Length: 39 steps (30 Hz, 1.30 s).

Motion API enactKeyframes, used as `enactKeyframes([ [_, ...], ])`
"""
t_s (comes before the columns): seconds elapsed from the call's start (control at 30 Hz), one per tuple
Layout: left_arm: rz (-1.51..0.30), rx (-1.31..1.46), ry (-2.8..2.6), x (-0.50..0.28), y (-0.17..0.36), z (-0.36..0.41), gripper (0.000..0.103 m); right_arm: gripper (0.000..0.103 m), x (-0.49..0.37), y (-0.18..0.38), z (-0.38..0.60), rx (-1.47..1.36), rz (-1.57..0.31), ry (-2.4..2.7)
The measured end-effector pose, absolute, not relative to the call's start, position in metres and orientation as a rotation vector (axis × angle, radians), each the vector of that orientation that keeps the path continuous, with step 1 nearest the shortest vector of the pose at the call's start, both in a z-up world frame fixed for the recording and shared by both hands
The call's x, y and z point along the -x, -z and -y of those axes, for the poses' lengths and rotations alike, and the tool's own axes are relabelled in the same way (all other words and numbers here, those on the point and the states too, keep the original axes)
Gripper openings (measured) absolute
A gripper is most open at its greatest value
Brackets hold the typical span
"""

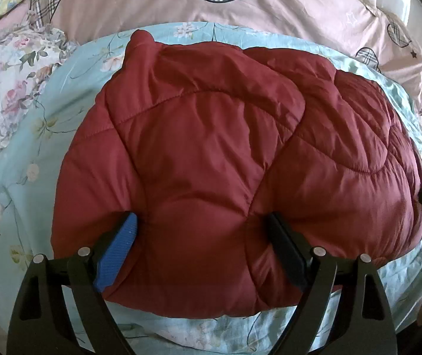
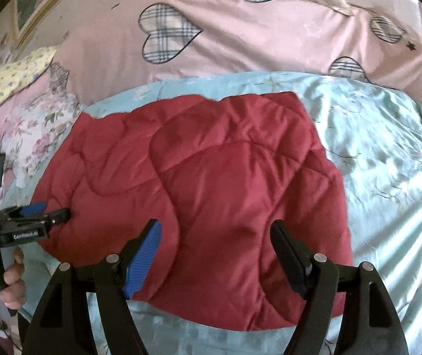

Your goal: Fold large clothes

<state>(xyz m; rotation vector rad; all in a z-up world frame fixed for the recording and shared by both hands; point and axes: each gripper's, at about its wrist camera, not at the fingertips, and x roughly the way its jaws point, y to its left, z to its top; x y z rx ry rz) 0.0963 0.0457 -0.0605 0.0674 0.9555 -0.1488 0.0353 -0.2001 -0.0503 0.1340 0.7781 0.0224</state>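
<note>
While your left tool (image 1: 202,224) stands spread wide over the near edge of the red quilted jacket (image 1: 225,153), its blue pad (image 1: 119,248) and black pad (image 1: 284,248) press into the puffy fabric on either side without closing on it; your right tool (image 2: 215,233) is likewise spread, its fingers resting on the jacket's near right part; the jacket lies folded into a bundle straight ahead of both tools on the pale blue floral quilt (image 2: 388,162); beyond it sits the pink duvet (image 2: 240,38) with plaid hearts; your left hand (image 2: 1,281) grips the left tool's handle.
</note>
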Motion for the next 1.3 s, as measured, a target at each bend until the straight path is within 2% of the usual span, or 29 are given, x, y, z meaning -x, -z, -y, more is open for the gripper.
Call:
enactKeyframes([
  [0.13,-0.955,-0.069,0.153,-0.097,0.06,-0.045,0.089,0.08,-0.042,0.072,0.209,-0.155,-0.806,-0.019],
  [0.5,-0.935,-0.036,0.154,-0.087,0.052,-0.048,0.089,0.08,-0.04,0.069,0.213,-0.179,-0.802,-0.019],
  [0.77,-0.925,-0.01,0.167,-0.054,0.039,-0.05,0.089,0.081,-0.003,0.045,0.2,-0.182,-0.758,-0.091],
  [1.03,-0.954,-0.036,0.179,-0.017,0.049,-0.051,0.09,0.082,0.031,0.056,0.181,-0.146,-0.811,-0.129],
  [1.3,-0.985,-0.05,0.162,0.003,0.037,-0.051,0.09,0.095,0.052,0.045,0.172,-0.145,-0.825,-0.139],
])
